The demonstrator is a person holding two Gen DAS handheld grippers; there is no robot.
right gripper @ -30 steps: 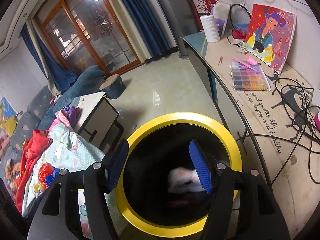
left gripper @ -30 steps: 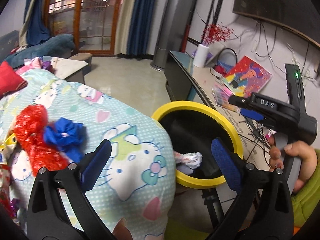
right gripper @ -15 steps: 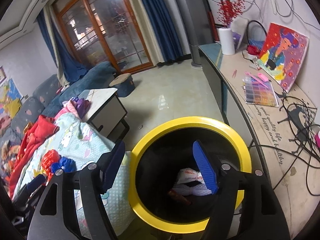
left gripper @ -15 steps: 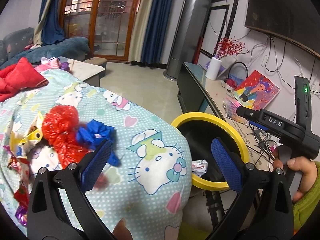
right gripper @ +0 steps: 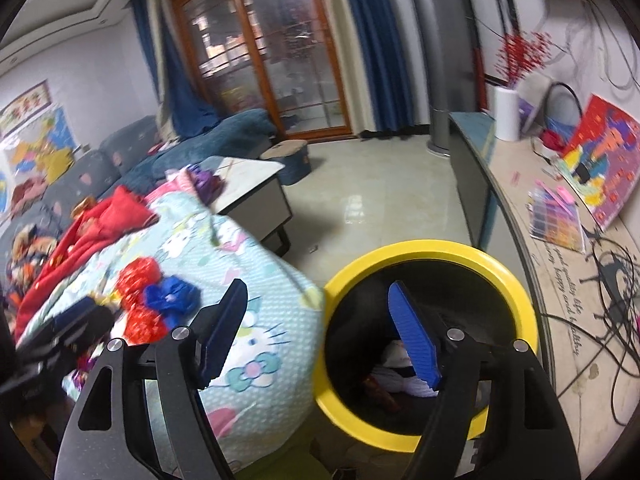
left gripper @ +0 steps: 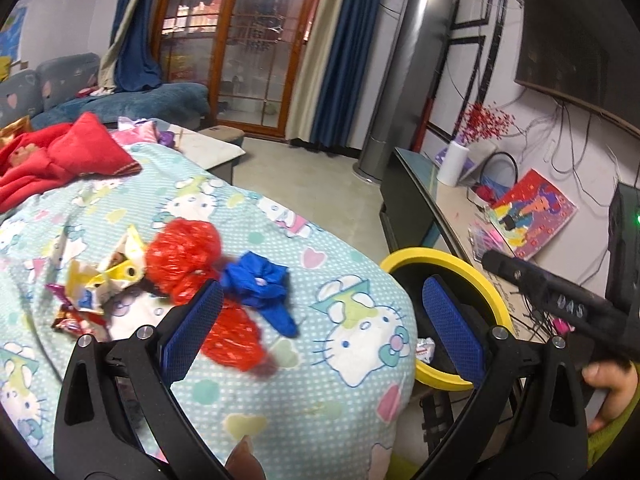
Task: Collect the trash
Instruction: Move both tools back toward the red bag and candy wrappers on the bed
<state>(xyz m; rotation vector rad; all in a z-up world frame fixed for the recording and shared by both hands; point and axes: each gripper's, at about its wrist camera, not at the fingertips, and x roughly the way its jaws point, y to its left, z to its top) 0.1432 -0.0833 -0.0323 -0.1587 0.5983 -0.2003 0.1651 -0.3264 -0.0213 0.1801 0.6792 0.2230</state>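
A yellow-rimmed black bin [left gripper: 456,258] [right gripper: 424,250] stands beside the Hello Kitty blanket [left gripper: 352,328] [right gripper: 256,344]. White wrappers [right gripper: 394,380] lie inside it. On the blanket lie a red crumpled bag [left gripper: 184,256] [right gripper: 138,280], a blue crumpled bag [left gripper: 260,284] [right gripper: 172,296] and yellow and foil wrappers [left gripper: 100,280]. My left gripper [left gripper: 320,328] is open and empty above the blanket edge, just short of the bags. My right gripper [right gripper: 316,332] is open and empty over the bin's left rim.
A red cloth [left gripper: 52,156] lies at the blanket's far end. A low TV bench [right gripper: 560,280] with cables, a painting [left gripper: 532,212] and a white vase [left gripper: 452,164] runs along the right. A small table [right gripper: 248,184] and a sofa stand behind.
Both grippers have drawn back and swung left from the bin toward the blanket. The trash pile now sits nearer the left gripper's fingers. Both stay open.
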